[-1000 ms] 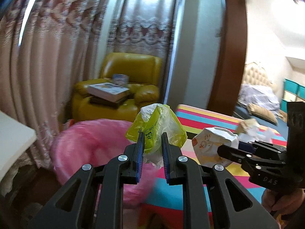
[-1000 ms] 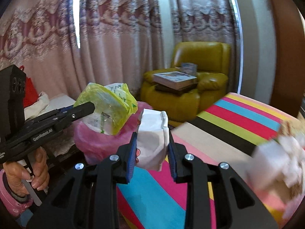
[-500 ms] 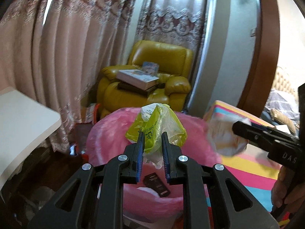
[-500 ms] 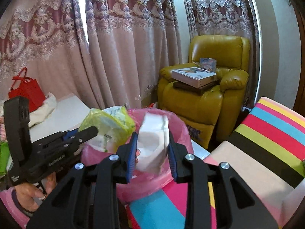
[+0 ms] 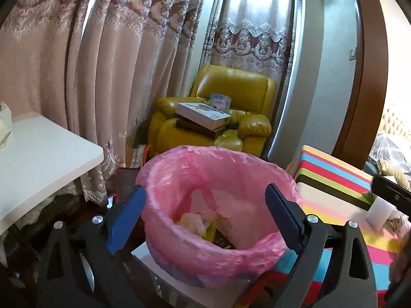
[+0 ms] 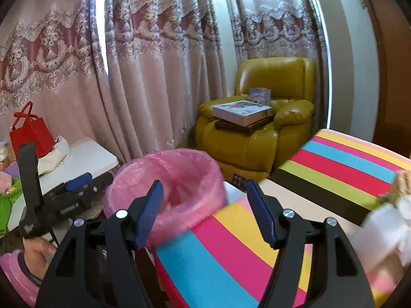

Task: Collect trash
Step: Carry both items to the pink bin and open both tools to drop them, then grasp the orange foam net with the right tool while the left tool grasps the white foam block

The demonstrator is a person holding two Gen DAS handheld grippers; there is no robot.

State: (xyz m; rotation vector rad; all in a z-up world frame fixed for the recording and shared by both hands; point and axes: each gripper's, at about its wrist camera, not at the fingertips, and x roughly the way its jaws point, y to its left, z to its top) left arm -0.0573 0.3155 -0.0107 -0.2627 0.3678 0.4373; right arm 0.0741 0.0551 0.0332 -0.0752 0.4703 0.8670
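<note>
A bin lined with a pink bag (image 5: pixel 218 254) stands just below my left gripper (image 5: pixel 205 220), which is open and empty with its fingers spread across the bin's mouth. The yellow-green bag and other scraps (image 5: pixel 197 223) lie inside the bin. In the right wrist view the pink bin (image 6: pixel 169 177) sits left of the striped table (image 6: pixel 334 169). My right gripper (image 6: pixel 205 213) is open and empty above the table's near corner, beside the bin. More crumpled white paper trash (image 6: pixel 385 220) lies on the table at the far right.
A yellow armchair (image 5: pixel 226 118) with stacked books stands behind the bin by pink curtains. A white table (image 5: pixel 38 159) is at the left, with a red bag (image 6: pixel 30 131) on it. The striped table (image 5: pixel 341 179) is right of the bin.
Both grippers opened. The yellow-green bag dropped from the left gripper into the pink bin, and the white paper left the right gripper. The right gripper moved back over the striped table.
</note>
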